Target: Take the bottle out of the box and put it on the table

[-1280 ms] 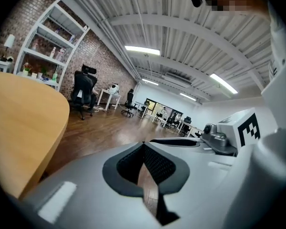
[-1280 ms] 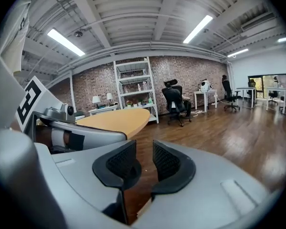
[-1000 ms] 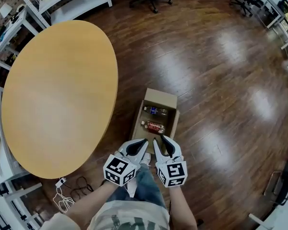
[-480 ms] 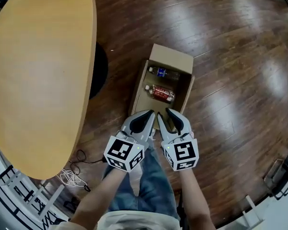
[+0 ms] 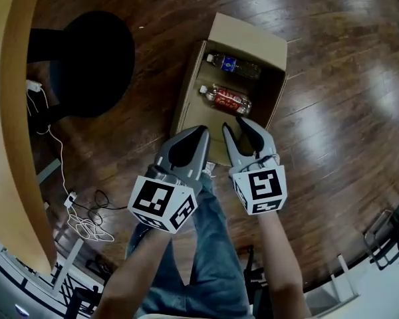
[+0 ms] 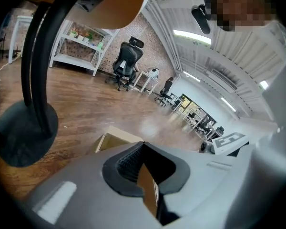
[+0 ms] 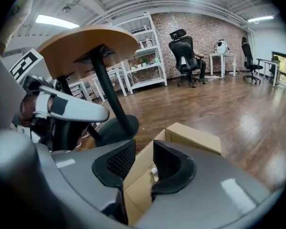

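Note:
An open cardboard box [image 5: 268, 96] stands on the wooden floor. Two plastic bottles lie in it: a blue-labelled one [image 5: 233, 64] at the far end and a red-labelled one [image 5: 226, 100] nearer me. Both grippers hover side by side above the box's near end. My left gripper [image 5: 203, 131] is shut and holds nothing; its tips meet in the left gripper view [image 6: 142, 143]. My right gripper [image 5: 233, 123] is open with a narrow gap, just short of the red-labelled bottle. The box [image 7: 193, 137] shows through the empty gap of the right gripper [image 7: 144, 144].
The round wooden table [image 5: 6, 111] runs along the left edge, and its black disc base [image 5: 93, 62] sits left of the box. Cables and a power strip [image 5: 80, 224] lie on the floor. The person's jeans-clad legs [image 5: 206, 258] stand below the grippers.
Both grippers have sunk toward the box, which now looks larger and closer. The table has slid to the view's left edge. Neither gripper's jaws have visibly changed.

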